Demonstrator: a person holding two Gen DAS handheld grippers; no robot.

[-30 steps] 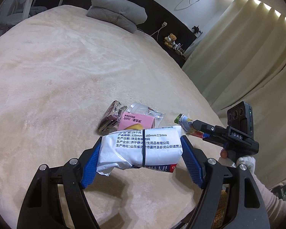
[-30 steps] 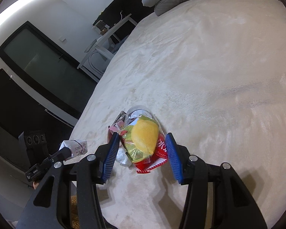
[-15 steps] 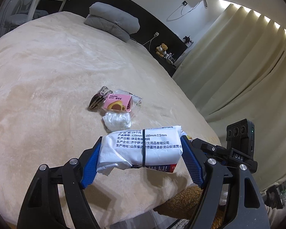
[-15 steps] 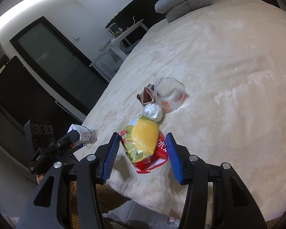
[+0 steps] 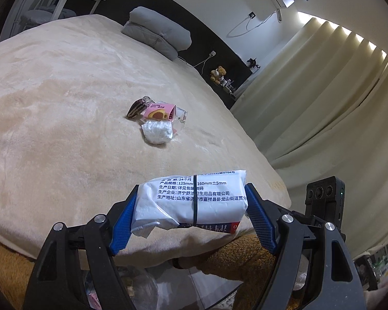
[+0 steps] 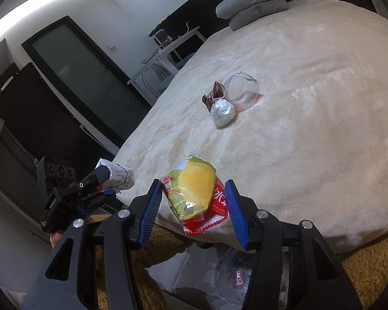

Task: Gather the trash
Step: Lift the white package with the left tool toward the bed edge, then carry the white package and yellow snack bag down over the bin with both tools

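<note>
The left gripper [image 5: 191, 217] is clamped on a white tissue pack [image 5: 194, 199]; both blue pads press its short ends, and the pack lies crosswise between them. The right gripper [image 6: 194, 206] is clamped on a yellow-green snack bag [image 6: 194, 188] with a red wrapper [image 6: 214, 206] behind it; both are pinched between the pads.

Both loads sit at the near edge of the bed [image 5: 64, 129]. The pack is above the blanket's front edge; below it the blanket drops away to a brown rug [image 5: 245, 258] and pale floor. In the right wrist view, a clear plastic bag [image 6: 232, 279] lies on the floor just below the bed edge, under the right gripper.

Remaining trash lies together mid-bed, well apart from both grippers: a crumpled white wad [image 5: 157, 134], a pink packet [image 5: 159, 111], a brown wrapper [image 5: 135, 108] and a clear wrapper [image 6: 241, 90], all touching or just beside one another. The blanket around the pile is open on every side. A grey pillow [image 5: 157, 31] rests at the far end. Curtains [image 5: 336, 103] hang along the bed's right side.
</note>
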